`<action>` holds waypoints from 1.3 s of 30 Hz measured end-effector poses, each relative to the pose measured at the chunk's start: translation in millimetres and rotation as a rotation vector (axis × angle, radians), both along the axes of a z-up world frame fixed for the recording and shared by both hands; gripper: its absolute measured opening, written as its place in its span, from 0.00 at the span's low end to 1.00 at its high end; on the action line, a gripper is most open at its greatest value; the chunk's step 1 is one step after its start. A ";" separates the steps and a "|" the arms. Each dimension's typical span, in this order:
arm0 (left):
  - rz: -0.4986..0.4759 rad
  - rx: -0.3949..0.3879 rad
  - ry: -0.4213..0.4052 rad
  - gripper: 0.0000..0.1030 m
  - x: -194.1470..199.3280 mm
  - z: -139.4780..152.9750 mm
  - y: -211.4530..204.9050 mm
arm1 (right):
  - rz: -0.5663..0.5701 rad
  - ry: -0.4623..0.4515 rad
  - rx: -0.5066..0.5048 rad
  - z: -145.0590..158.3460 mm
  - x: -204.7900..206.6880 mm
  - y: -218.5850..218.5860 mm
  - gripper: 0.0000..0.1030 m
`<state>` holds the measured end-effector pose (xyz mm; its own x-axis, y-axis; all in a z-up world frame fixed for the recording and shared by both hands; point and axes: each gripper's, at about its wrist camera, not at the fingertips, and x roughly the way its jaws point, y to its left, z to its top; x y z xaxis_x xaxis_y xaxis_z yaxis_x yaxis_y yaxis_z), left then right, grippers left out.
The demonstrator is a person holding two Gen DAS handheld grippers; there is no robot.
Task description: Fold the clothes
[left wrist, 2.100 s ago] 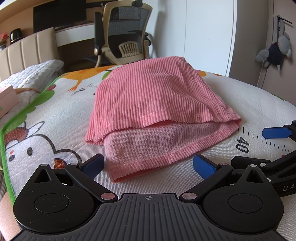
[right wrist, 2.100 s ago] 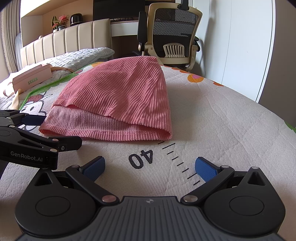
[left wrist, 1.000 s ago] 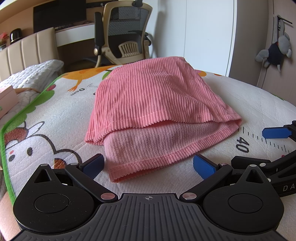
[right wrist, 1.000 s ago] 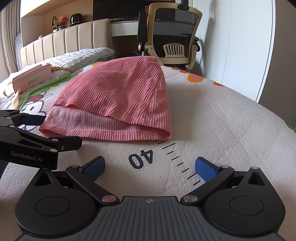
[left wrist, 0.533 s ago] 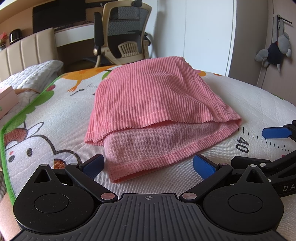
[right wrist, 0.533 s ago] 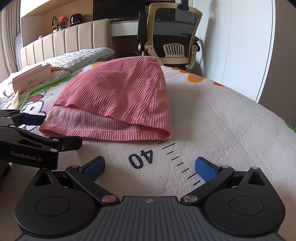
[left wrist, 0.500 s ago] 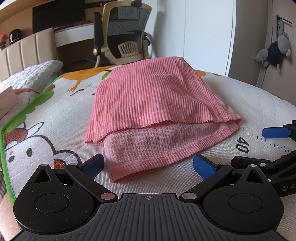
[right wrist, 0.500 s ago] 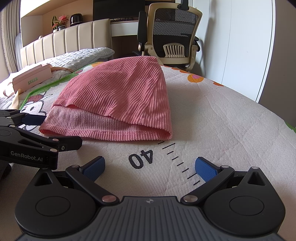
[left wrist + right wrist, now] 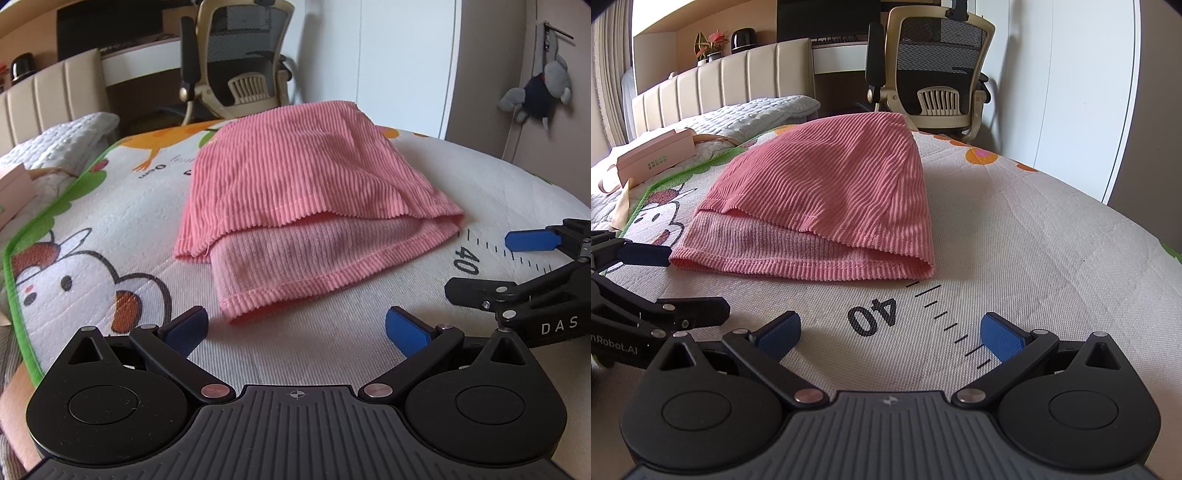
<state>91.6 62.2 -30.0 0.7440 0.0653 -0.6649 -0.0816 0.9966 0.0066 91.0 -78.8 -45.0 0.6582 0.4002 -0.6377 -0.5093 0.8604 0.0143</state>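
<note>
A pink ribbed garment (image 9: 295,192) lies folded on a printed mat (image 9: 110,221), its upper layer set back so the lower hem shows. In the right wrist view the same garment (image 9: 827,206) sits ahead and to the left. My left gripper (image 9: 297,326) stands open just short of the garment's near hem, with nothing between its blue pads. My right gripper (image 9: 890,332) is open over the printed "40" on the mat (image 9: 1034,229), holding nothing. Each gripper shows at the edge of the other's view.
An office chair (image 9: 934,70) and a desk stand beyond the mat. A pink box (image 9: 653,155) lies on the quilted bedding at the left. A padded headboard (image 9: 720,88) runs behind. A stuffed toy (image 9: 543,92) hangs on the right wall.
</note>
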 end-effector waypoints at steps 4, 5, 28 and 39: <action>0.002 -0.005 -0.010 1.00 -1.6 -0.4 0.6 | -0.001 0.000 0.000 0.1 0.0 0.7 1.00; 0.002 -0.003 -0.012 1.00 -1.8 -0.5 0.1 | -0.001 0.000 0.000 0.1 0.0 0.7 1.00; 0.007 -0.005 -0.020 1.00 -2.5 -1.2 -0.2 | -0.002 -0.001 -0.006 0.2 -0.2 1.9 1.00; 0.014 -0.005 -0.018 1.00 -1.9 -1.2 -1.4 | 0.000 -0.003 -0.007 0.1 -0.2 1.2 1.00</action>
<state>89.7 60.8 -31.2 0.7552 0.0721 -0.6515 -0.0952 0.9955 -0.0002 90.7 -77.6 -44.9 0.6599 0.3960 -0.6385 -0.5093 0.8606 0.0073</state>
